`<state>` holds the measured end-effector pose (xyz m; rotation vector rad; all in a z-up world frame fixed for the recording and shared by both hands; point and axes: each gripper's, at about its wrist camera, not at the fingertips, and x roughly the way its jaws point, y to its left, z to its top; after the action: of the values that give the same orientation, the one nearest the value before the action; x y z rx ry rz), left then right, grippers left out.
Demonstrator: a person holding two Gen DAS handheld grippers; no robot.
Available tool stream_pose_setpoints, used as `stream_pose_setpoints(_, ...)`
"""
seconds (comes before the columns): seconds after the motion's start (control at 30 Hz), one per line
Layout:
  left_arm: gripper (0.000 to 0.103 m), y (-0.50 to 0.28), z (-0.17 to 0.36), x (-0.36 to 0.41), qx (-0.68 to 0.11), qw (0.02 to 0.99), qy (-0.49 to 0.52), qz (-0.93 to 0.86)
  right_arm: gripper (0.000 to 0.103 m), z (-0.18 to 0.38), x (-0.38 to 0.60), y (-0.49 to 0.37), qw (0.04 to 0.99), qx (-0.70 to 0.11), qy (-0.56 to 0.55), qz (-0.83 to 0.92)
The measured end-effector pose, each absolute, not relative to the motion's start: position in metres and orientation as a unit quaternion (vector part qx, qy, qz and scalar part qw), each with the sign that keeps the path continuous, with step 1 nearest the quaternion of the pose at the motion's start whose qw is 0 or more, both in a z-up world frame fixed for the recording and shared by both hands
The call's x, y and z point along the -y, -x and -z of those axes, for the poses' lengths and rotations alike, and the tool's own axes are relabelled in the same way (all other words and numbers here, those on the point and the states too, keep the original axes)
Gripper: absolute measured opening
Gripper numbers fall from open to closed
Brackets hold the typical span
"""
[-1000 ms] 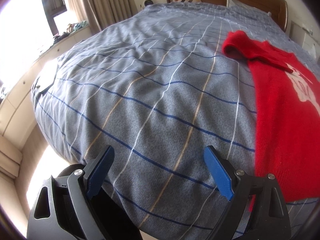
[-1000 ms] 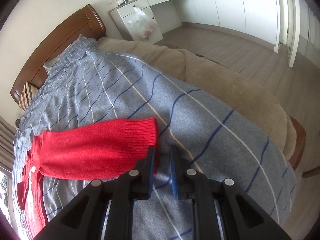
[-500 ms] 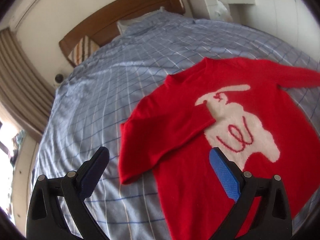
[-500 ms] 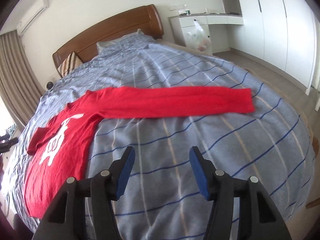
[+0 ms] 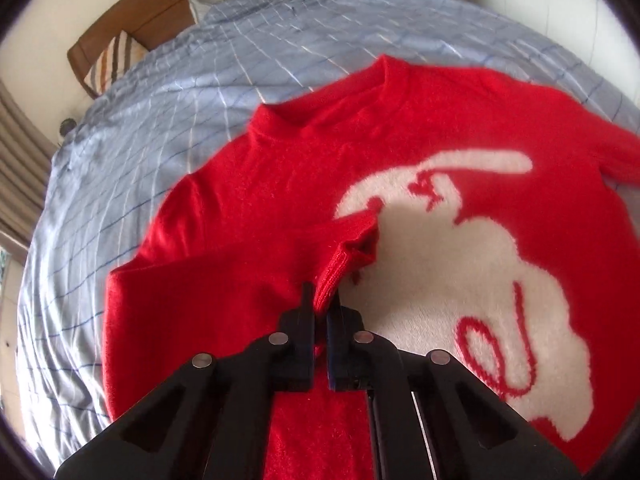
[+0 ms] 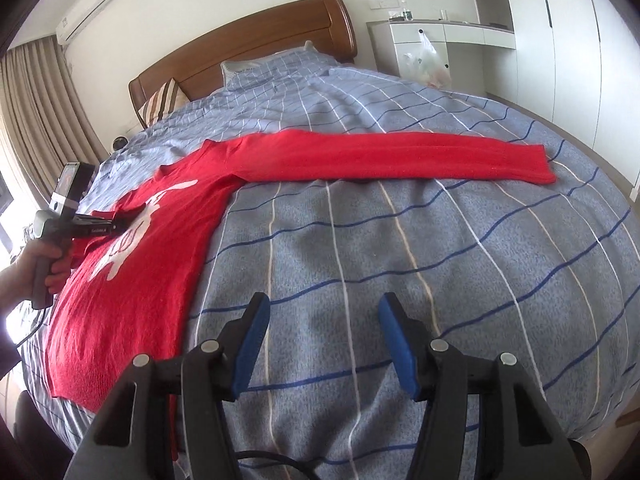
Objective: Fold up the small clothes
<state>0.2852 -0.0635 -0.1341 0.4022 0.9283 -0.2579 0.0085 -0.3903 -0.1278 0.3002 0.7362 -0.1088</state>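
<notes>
A red sweater (image 5: 460,152) with a white figure on its chest lies flat on the bed; it also shows in the right wrist view (image 6: 168,240). My left gripper (image 5: 321,300) is shut on the cuff (image 5: 344,264) of the sweater's left sleeve, which is folded across the chest. The left gripper also shows in the right wrist view (image 6: 120,224), held by a hand. The other sleeve (image 6: 400,156) lies stretched out straight to the right. My right gripper (image 6: 324,344) is open and empty above the bare bedspread, well short of that sleeve.
The bed has a blue-grey checked bedspread (image 6: 440,260), a wooden headboard (image 6: 256,44) and a striped pillow (image 6: 160,100). Curtains (image 6: 36,100) hang at the left. White cabinets (image 6: 520,32) with a plastic bag (image 6: 424,60) stand at the right.
My left gripper moved in over the sweater and shut on the left sleeve cuff. My right gripper let go of the right sleeve a second ago, opened and drew back.
</notes>
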Motion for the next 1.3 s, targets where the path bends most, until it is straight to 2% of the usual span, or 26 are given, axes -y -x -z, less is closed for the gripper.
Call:
stream_pose_setpoints(0.1, 0.003, -0.284, 0.093, 0.011, -0.424, 0.897, -0.083, 0.093, 0.057, 0.126, 0.388, -0.007, 0.924, -0.351, -0.141, 0.056)
stream_pose_setpoints(0.27, 0.003, -0.27, 0.045, -0.143, -0.392, 0.915, 0.065, -0.064, 0.057, 0.124, 0.389, -0.005, 0.926, -0.344, -0.143, 0.059)
stream_pose_setpoints(0.4, 0.003, -0.246, 0.061, -0.257, -0.405, 0.882, 0.114, -0.212, 0.057, 0.125, 0.387, -0.006, 0.926, -0.347, -0.141, 0.057)
stream_pose_setpoints(0.5, 0.003, -0.221, 0.089, -0.31, -0.422, 0.854, 0.155, -0.263, 0.057, 0.126, 0.382, -0.006, 0.926, -0.348, -0.13, 0.057)
stream_pose_setpoints(0.8, 0.003, -0.18, 0.167, -0.32, -0.45, 0.828, 0.183, -0.281, 0.057, 0.133, 0.369, -0.013, 0.924, -0.366, -0.099, 0.055)
stream_pose_setpoints(0.97, 0.003, -0.175, 0.173, -0.335, -0.437, 0.832, 0.208, -0.271, 0.057, 0.135, 0.373, -0.013, 0.922, -0.368, -0.103, 0.062)
stream_pose_setpoints(1.3, 0.008, -0.176, 0.173, -0.335, -0.432, 0.843, 0.185, -0.261, 0.057, 0.13, 0.386, -0.006, 0.925, -0.35, -0.133, 0.074)
